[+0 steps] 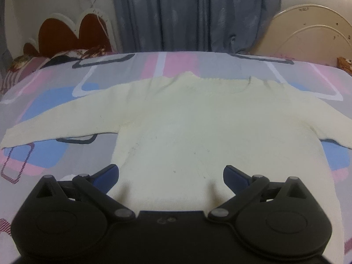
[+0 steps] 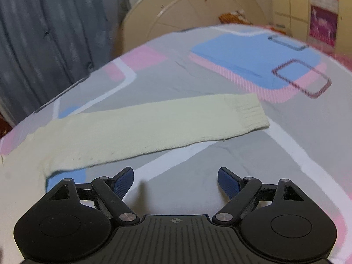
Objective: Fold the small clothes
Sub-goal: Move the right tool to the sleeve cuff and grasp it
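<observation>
A cream sweater (image 1: 176, 114) lies flat on the patterned bedsheet (image 1: 55, 158), both sleeves stretched out to the sides, neck toward the blue curtain (image 1: 187, 11). The left gripper (image 1: 171, 176) hangs over the sweater's hem, jaws spread wide and empty. Further right, the right gripper (image 2: 175, 181) is also spread with nothing between its jaws, over bare sheet just below the right sleeve (image 2: 154, 123).

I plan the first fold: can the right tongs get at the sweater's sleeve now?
Probably yes: the right tongs are open, and the sleeve lies flat on the bedsheet just ahead, nothing between.
</observation>
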Tool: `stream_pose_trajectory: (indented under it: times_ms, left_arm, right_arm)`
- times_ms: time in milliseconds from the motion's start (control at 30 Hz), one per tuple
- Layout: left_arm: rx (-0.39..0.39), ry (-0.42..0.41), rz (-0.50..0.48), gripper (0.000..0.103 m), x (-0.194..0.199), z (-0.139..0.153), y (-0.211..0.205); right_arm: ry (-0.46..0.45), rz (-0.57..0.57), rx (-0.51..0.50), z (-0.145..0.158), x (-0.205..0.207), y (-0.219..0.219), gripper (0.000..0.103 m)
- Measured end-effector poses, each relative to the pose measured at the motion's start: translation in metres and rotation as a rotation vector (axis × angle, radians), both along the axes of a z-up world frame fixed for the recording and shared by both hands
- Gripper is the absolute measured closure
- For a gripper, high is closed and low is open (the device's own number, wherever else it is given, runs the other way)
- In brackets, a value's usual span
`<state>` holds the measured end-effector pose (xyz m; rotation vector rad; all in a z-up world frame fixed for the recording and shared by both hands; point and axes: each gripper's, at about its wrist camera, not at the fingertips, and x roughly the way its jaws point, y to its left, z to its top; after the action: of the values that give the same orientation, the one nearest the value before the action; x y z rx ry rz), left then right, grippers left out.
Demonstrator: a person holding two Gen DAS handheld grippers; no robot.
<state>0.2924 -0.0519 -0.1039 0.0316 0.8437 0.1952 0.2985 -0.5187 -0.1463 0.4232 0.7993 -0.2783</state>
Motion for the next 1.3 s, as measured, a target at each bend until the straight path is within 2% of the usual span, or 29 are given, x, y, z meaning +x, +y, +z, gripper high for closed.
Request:
stream_pose_trajectory:
  times_ms: [67,167,300,433,500,567,667,733,1000,1133,1300]
  left_arm:
    - [0.014,0.001,0.003,0.002,0.007,-0.005,0.001]
    - [0.03,0.007,-0.001,0.002,0.017,-0.01,0.001]
    - [0.004,0.008,0.004,0.003,0.025,-0.013,0.005]
    - [-0.04,0.002,-0.005,0.003,0.03,-0.015,0.008]
    - [-0.036,-0.001,-0.011,0.003,0.032,-0.016,0.006]
    - [-0.02,-0.007,-0.018,0.003,0.032,-0.016,0.004]
    - [-0.018,-0.016,-0.034,0.003,0.033,-0.014,0.002]
    - [-0.018,-0.021,-0.042,0.003,0.035,-0.012,0.001]
    - [-0.027,-0.041,-0.05,0.003,0.039,-0.002,0.01]
    - [-0.033,-0.061,-0.043,0.004,0.037,0.003,0.022]
    - [-0.033,-0.083,-0.016,0.004,0.036,0.01,0.042]
  right_arm:
    - [0.011,-0.011,0.011,-0.005,0.008,-0.004,0.025]
    - [0.005,-0.022,-0.01,-0.008,0.021,-0.009,0.027]
    - [-0.016,-0.053,-0.022,-0.005,0.033,-0.016,0.028]
    - [-0.05,-0.119,-0.004,-0.004,0.039,-0.031,0.053]
    - [-0.07,-0.137,0.013,-0.004,0.041,-0.036,0.06]
    - [-0.087,-0.15,0.028,-0.005,0.044,-0.04,0.074]
    - [-0.11,-0.147,0.04,-0.002,0.044,-0.04,0.088]
    - [-0.119,-0.125,0.03,0.001,0.044,-0.034,0.093]
    - [-0.228,0.033,-0.002,0.035,0.056,0.003,0.096]
    - [-0.288,0.16,0.027,0.057,0.068,0.05,0.096]
    - [-0.328,0.363,0.083,0.075,0.086,0.14,0.096]
